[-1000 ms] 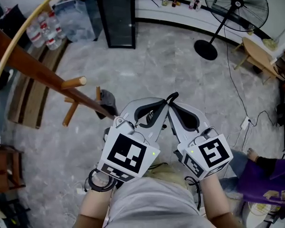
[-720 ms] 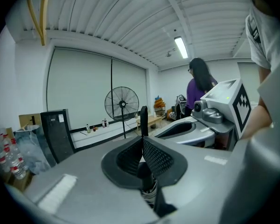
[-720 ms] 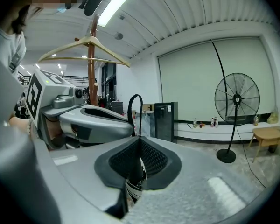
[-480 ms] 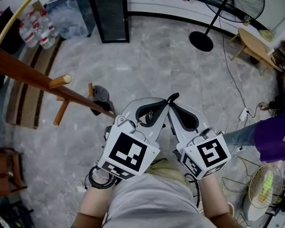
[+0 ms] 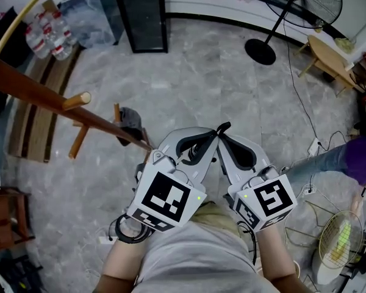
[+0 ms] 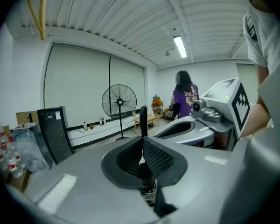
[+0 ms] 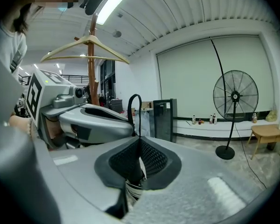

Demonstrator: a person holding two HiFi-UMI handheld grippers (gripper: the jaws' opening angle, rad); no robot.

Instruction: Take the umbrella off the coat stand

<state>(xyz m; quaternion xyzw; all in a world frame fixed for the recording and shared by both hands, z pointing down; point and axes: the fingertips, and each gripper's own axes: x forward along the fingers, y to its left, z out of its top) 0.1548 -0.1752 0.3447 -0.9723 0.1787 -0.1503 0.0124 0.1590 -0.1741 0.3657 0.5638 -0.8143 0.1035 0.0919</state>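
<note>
The left gripper [image 6: 142, 141] and right gripper [image 7: 139, 146] are both squeezed shut on the umbrella [image 6: 143, 118] strap. It looks off the coat stand [image 5: 49, 99], just beside it, so only carrying it away seems left

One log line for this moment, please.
left gripper: shut on umbrella strap | right gripper: shut on umbrella strap | coat stand: at left, strap not on it

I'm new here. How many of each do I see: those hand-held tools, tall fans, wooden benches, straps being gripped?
Tools: 2 (left tool, right tool), both shut on the black strap
Pedestal fan: 1
Wooden bench: 1
Strap: 1
Total: 5
</note>
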